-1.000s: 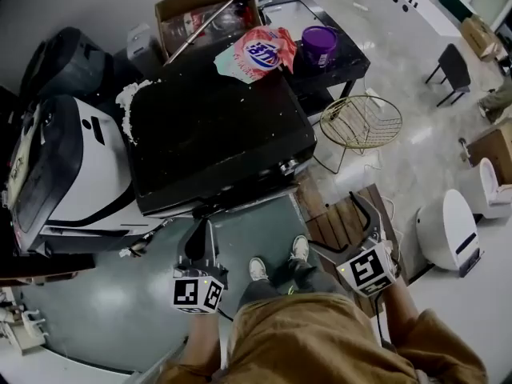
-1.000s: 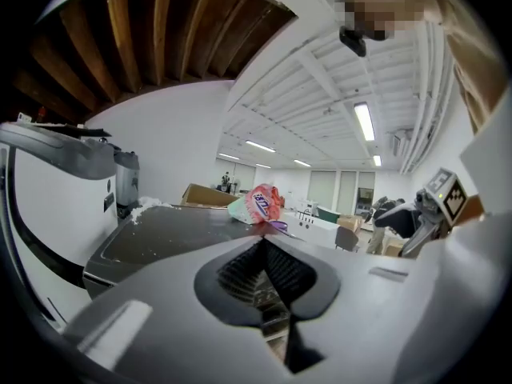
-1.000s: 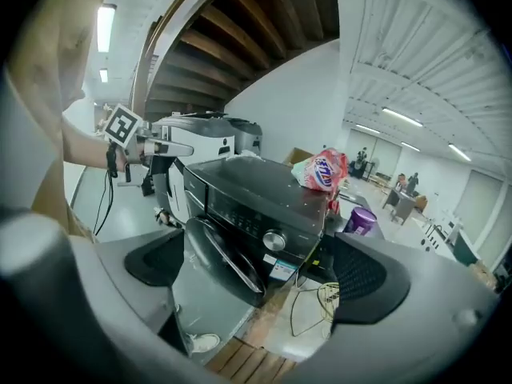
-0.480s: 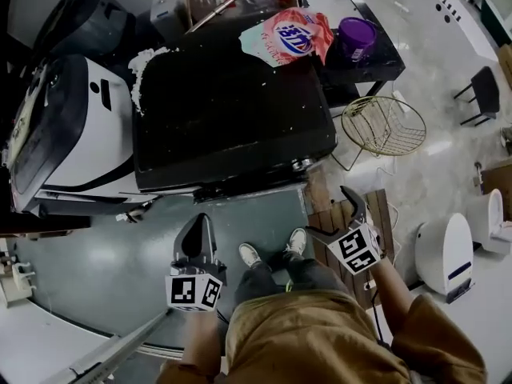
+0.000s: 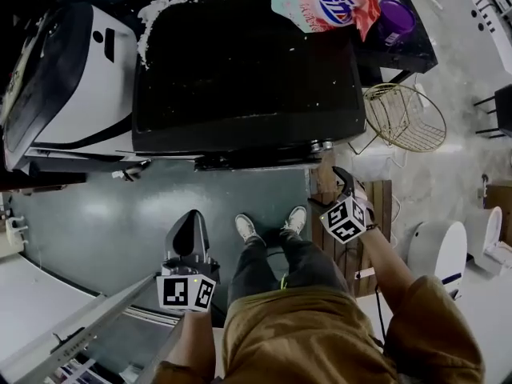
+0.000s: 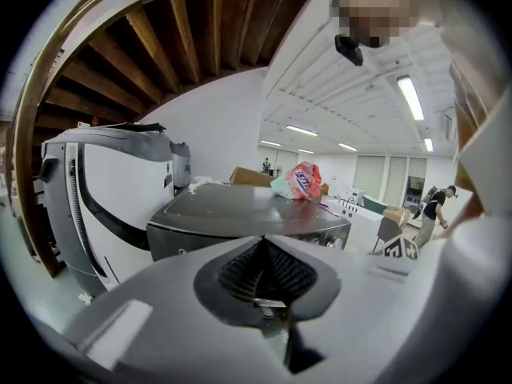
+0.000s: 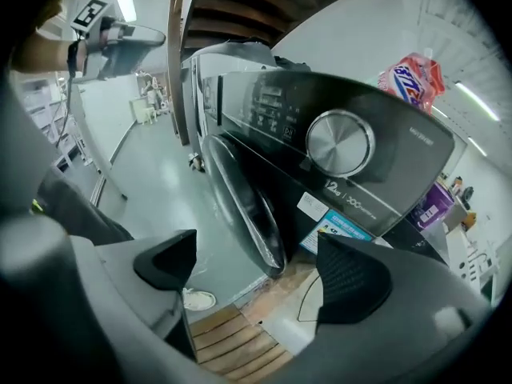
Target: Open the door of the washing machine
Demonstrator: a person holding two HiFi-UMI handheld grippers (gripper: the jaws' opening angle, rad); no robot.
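The black front-loading washing machine [image 5: 240, 62] stands ahead of me, its top seen from above in the head view. In the right gripper view its round glass door [image 7: 244, 202] lies against the front panel, below the silver dial [image 7: 340, 142]. My right gripper [image 7: 256, 270] hangs low by the machine's front right corner [image 5: 346, 184], angled down; its jaws are closing with nothing between them, and the door is a short way beyond the tips. My left gripper [image 5: 190, 224] hovers over the floor in front of the machine, jaws together [image 6: 268, 274] and empty.
A pink detergent bag [image 5: 328, 2] and a purple tub [image 5: 394, 21] sit on the machine's top. A white machine [image 5: 72, 78] stands to the left, a gold wire basket [image 5: 404, 117] to the right. Wooden slats [image 5: 376, 214] lie under the right gripper; the person's shoes [image 5: 246, 229] are between the grippers.
Both grippers have sunk, the right one much more, down toward the machine's front right corner. Its jaws look narrower than before. The head view has tipped further down.
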